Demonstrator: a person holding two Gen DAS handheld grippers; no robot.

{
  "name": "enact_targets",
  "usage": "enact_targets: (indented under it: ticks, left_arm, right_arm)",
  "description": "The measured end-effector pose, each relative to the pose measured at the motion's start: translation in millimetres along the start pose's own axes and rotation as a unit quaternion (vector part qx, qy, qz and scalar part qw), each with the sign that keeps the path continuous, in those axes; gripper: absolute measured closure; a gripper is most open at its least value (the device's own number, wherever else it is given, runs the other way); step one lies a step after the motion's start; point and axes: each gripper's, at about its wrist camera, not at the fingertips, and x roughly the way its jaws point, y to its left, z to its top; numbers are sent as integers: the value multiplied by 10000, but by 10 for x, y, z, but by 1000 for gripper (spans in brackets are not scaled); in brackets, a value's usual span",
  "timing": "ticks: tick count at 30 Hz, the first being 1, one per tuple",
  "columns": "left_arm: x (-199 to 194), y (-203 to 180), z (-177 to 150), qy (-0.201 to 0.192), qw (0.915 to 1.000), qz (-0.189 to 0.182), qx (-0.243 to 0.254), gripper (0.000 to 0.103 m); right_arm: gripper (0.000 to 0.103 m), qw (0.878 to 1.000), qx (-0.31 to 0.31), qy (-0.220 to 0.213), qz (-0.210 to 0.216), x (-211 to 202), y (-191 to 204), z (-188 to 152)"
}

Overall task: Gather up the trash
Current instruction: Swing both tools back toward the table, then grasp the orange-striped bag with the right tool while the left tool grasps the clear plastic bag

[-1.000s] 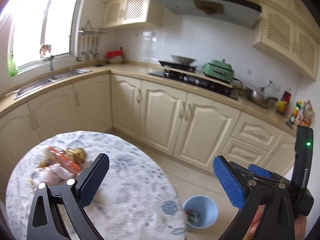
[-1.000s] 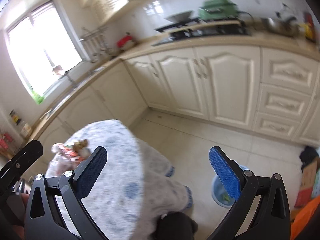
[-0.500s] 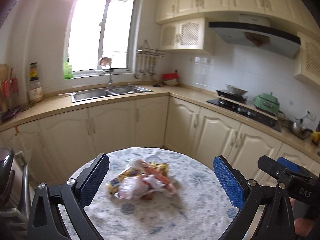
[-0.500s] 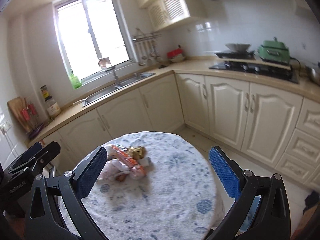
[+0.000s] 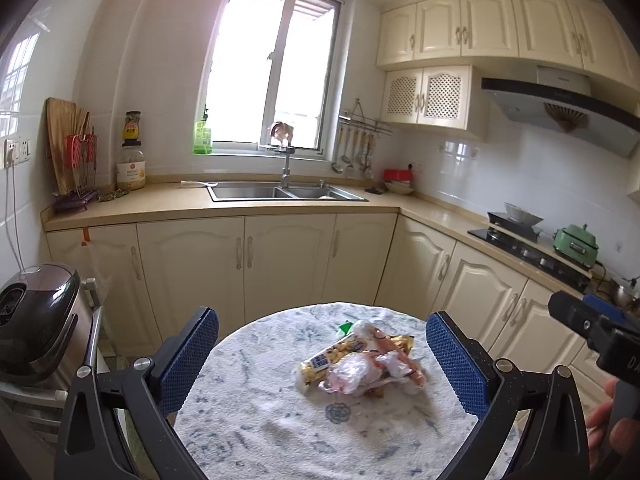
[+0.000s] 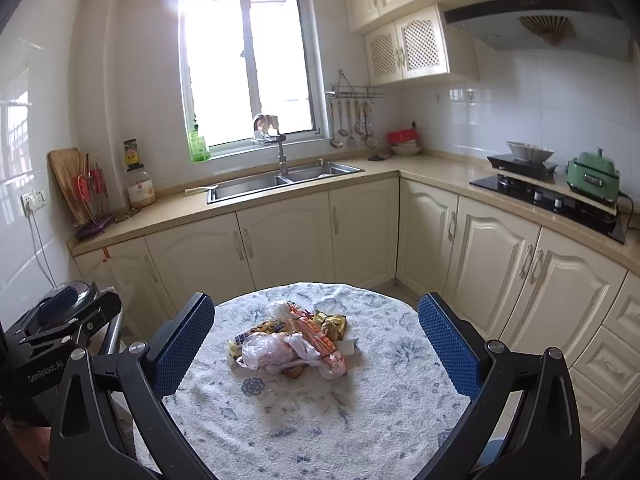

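Note:
A heap of trash [image 5: 360, 362] lies on the round table [image 5: 260, 420] with a white and blue cloth: a crumpled clear plastic bag [image 6: 272, 350], a yellow snack wrapper [image 5: 332, 358], an orange wrapper [image 6: 316, 334] and a gold one [image 6: 332, 324]. My left gripper [image 5: 320, 360] is open, held above the near half of the table, the heap showing between its blue pads. My right gripper [image 6: 316, 346] is open too, with the heap between its fingers and further off. Neither touches the trash.
Cream cabinets [image 5: 248, 256] and a counter with a steel sink [image 5: 280, 192] run behind the table. A hob [image 6: 548, 196] and green pot [image 6: 592, 174] stand at the right. A dark cooker [image 5: 36, 320] sits on a rack at the left. The other gripper's body [image 5: 592, 332] shows at the right edge.
Both views have swung from the floor and the blue bin toward the table. The trash heap now sits between both open grippers, nearer than half a second ago.

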Motion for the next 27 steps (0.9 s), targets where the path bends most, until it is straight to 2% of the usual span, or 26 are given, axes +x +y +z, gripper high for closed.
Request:
enact_targets:
  ticks: [8,13,19,27]
  left_arm:
    - [100,53,-80,157,9999,-12,64,1]
    - [406,81,-22,393,9990,-178,121,1]
    - [1071,-161,-104,820,9948,-372,469,1]
    - [2353,-516,-244,1570,9817,-523,943,1]
  right_arm:
    - [0,9998,-137,175,-20,159,85,-74]
    - [0,9988,-118,465,-89,396,17,-181]
    - [0,9948,39,997,-198,871,-180,-366]
    - [0,9867,234,1583,-276,1501,-476,-598]
